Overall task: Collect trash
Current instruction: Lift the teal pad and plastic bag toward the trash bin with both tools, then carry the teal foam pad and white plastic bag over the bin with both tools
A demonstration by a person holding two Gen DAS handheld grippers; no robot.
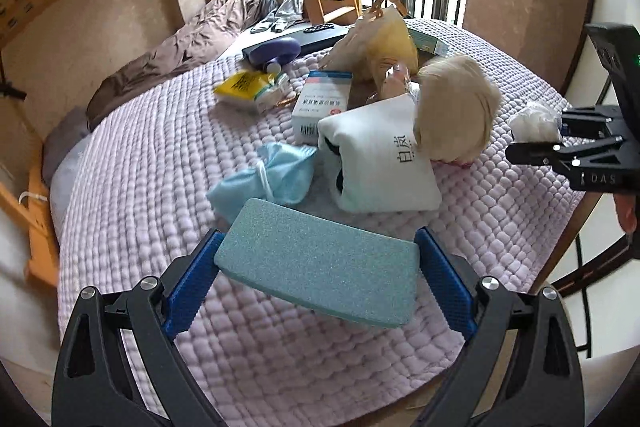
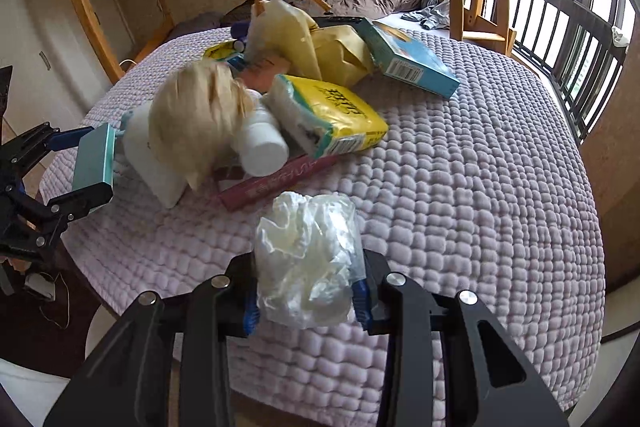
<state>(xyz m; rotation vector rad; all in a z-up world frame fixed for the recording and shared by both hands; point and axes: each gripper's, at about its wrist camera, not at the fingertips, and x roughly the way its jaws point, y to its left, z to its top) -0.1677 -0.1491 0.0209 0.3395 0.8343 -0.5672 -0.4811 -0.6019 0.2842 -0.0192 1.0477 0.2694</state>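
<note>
Both tools are already loaded, so the coming move turns on where each load sits relative to the pile rather than on a fresh reach. The left tool (image 1: 316,263) is clamped across the short ends of a flat teal foam block (image 1: 320,263), whose long axis runs crosswise between the blue pads, held just above the near edge of the lilac quilted bed cover (image 1: 160,187). The right tool (image 2: 306,297) is closed narrow on a crumpled wad of clear-white plastic wrap (image 2: 306,259), which bulges up and forward out of the pads, above the cover's near side.

The remaining clutter lies ahead of both tools, toward the middle of the bed. Nearest the left tool, just beyond the block, is a crumpled light-blue face mask (image 1: 264,179), and beside it a white fabric pouch with black characters (image 1: 384,163). Nearest the right tool is a flat maroon packet (image 2: 276,183), its long axis slanting up to the right, with a yellow tissue pack (image 2: 332,111) behind it.

No bin or bag for the trash shows in either view, so I cannot tell which way the loads must travel; probably off the bed's near edge.
</note>
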